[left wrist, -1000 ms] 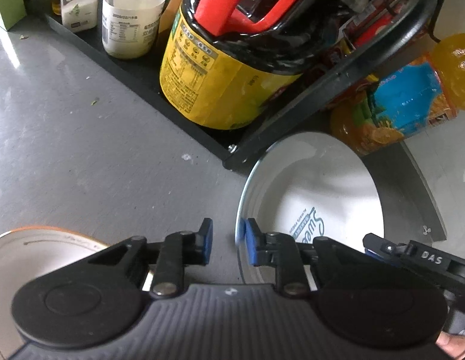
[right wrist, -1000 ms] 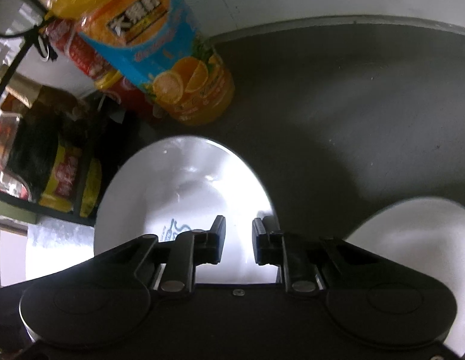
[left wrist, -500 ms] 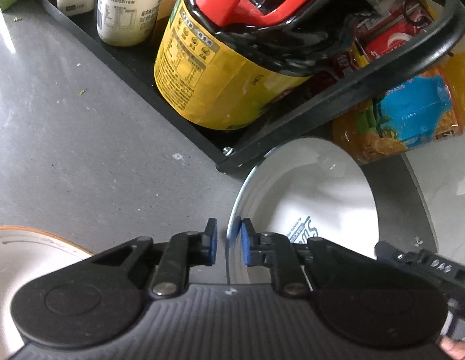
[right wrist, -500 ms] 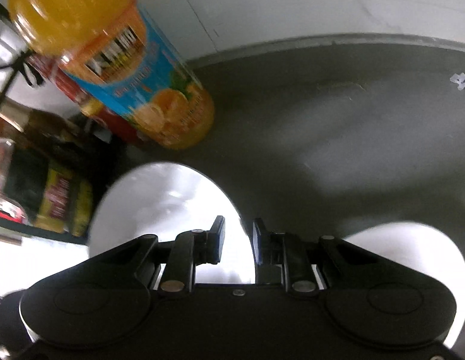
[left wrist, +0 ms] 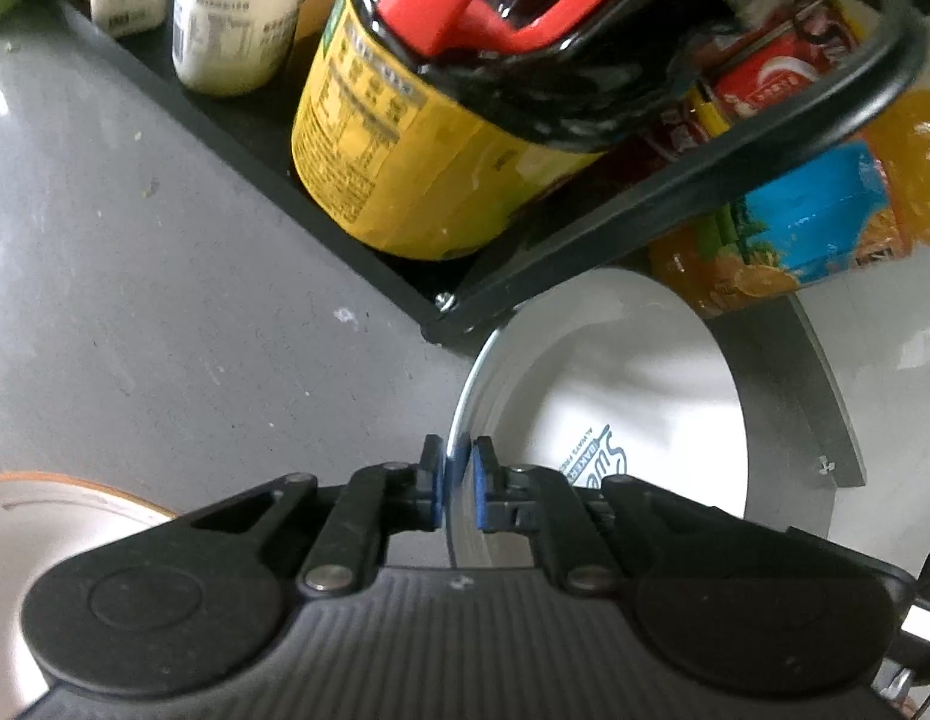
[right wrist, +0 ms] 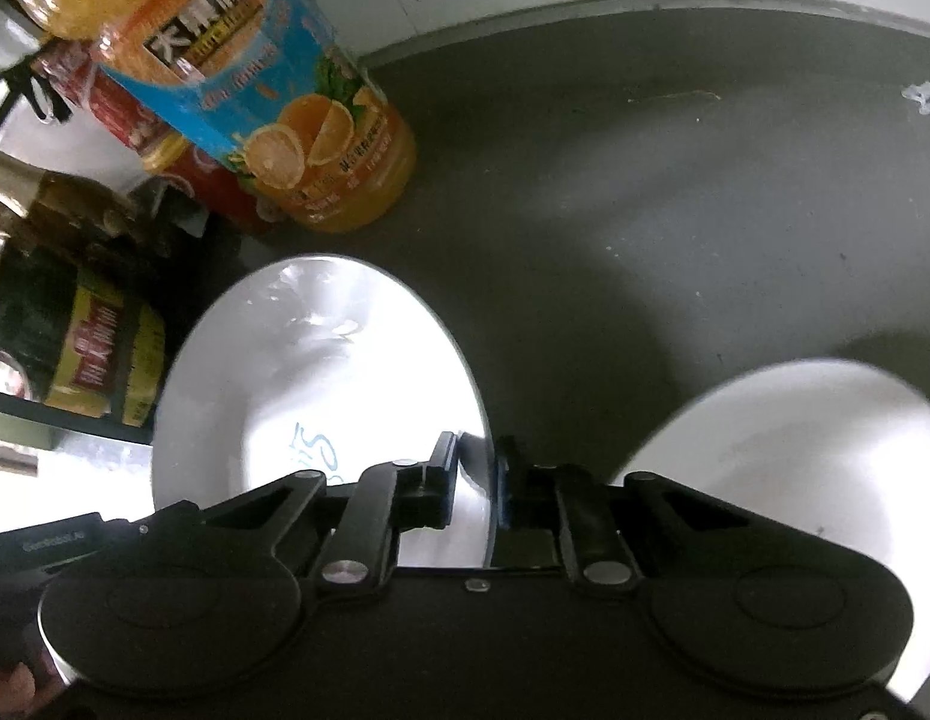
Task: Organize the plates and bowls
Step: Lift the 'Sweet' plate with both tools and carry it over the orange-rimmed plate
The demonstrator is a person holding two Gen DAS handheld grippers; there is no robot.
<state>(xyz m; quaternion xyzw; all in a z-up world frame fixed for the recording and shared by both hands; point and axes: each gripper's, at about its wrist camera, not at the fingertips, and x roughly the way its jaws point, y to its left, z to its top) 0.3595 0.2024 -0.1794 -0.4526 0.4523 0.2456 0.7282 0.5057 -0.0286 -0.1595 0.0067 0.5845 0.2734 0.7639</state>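
On my right wrist view the orange drink bottle [right wrist: 267, 114] carried a blue label with bold Chinese characters that I took for "天果和", though only partly legible. The white plate [left wrist: 615, 396] showed blue lettering starting "Swe", the rest hidden behind the gripper. A nutrition table covered the yellow jar label [left wrist: 369, 138], too small to read. The left-hand gripper body [right wrist: 51, 543] bore faint text, roughly "GenRobot.AI".

Near rim of the white plate [left wrist: 633, 396] behind gripper bodies; orange-rimmed dish [left wrist: 57, 516] cut by frame edge.
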